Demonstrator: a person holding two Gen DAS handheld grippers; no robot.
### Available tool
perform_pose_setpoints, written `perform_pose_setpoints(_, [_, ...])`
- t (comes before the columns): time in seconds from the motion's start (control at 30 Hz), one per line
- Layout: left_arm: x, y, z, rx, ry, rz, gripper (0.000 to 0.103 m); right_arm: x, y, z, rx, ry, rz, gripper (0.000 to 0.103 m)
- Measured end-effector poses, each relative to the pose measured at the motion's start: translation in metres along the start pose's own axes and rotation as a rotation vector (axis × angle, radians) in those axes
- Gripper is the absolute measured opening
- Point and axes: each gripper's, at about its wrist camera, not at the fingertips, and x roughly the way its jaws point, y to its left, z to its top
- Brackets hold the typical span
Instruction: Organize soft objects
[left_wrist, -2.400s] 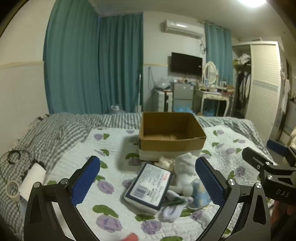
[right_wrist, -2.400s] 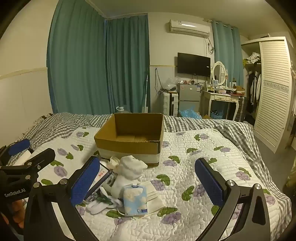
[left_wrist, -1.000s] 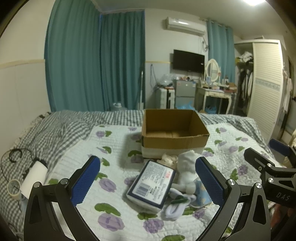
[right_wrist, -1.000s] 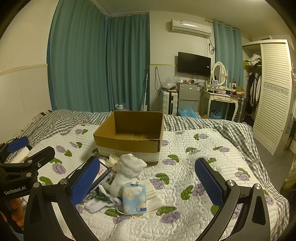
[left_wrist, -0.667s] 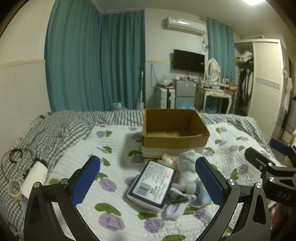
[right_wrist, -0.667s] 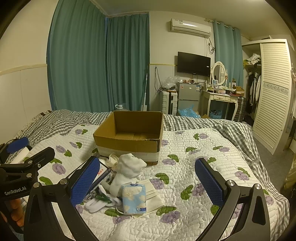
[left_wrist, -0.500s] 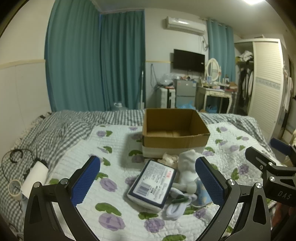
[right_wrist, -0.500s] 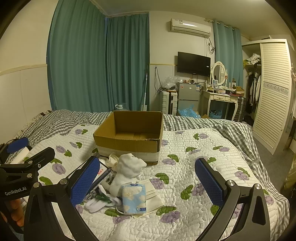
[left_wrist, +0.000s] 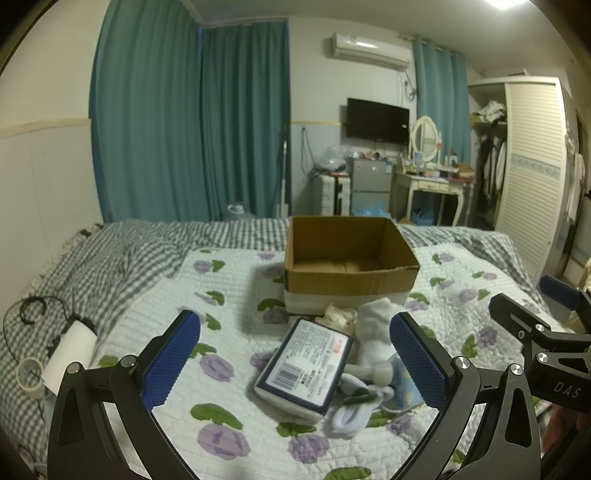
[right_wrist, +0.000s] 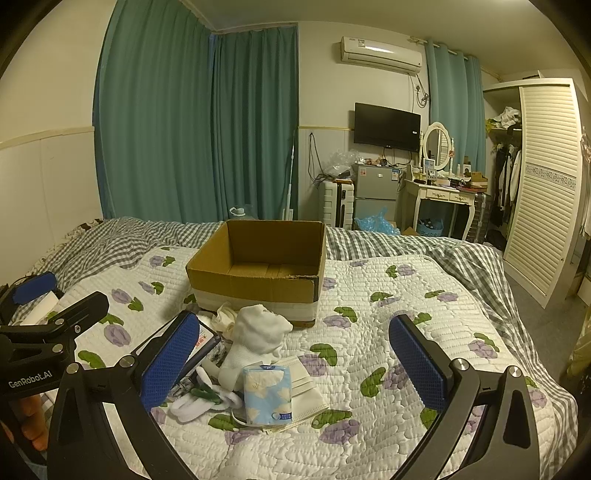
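Barely anything has changed over the last moments: both claws are held wide open and empty above the bed (right_wrist: 424, 295), left claw (left_wrist: 295, 354) and right claw (right_wrist: 293, 356) alike. Nothing has been picked up yet. The soft things, white socks (right_wrist: 258, 332), tissue pack (right_wrist: 267, 393) and wipes pack (left_wrist: 306, 367), lie heaped just near of the empty cardboard box (right_wrist: 258, 273).

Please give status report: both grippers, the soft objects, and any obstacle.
Left gripper and right gripper: jaws open, nothing held. Soft objects piled on quilt before empty cardboard box. Path to pile unobstructed.
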Motion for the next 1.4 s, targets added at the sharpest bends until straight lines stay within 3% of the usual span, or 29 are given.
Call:
perform_pose_setpoints(0.53, [0.000,0.000,0.000,0.000,-0.001,0.000,0.103,-0.004,0.000,0.001,-0.006,-0.006,-0.004,0.103])
perform_pose_setpoints(0.87, [-0.019,0.011,0.016,-0.019,-0.061,0.025,0.103,-0.012,-0.002,0.013,-0.026,-0.009,-0.016,0.103])
perform_pose_setpoints(1.0, [-0.007,0.018,0.015,-0.038,-0.006,0.019,0.103,0.009,-0.006,0.006,-0.048,0.084,-0.022,0.103])
perform_pose_setpoints(1.17, [0.031,0.018,-0.008,-0.026,0.151,0.027,0.103,0.051,-0.006,-0.021,-0.023,0.251,0.026,0.103])
perform_pose_setpoints(1.3, [0.052,0.010,-0.028,0.012,0.236,0.034,0.103,0.086,0.004,-0.046,-0.050,0.368,0.063,0.094])
perform_pose_setpoints(1.4, [0.062,0.003,-0.037,0.044,0.279,0.044,0.103,0.105,0.013,-0.059,-0.055,0.426,0.064,0.093])
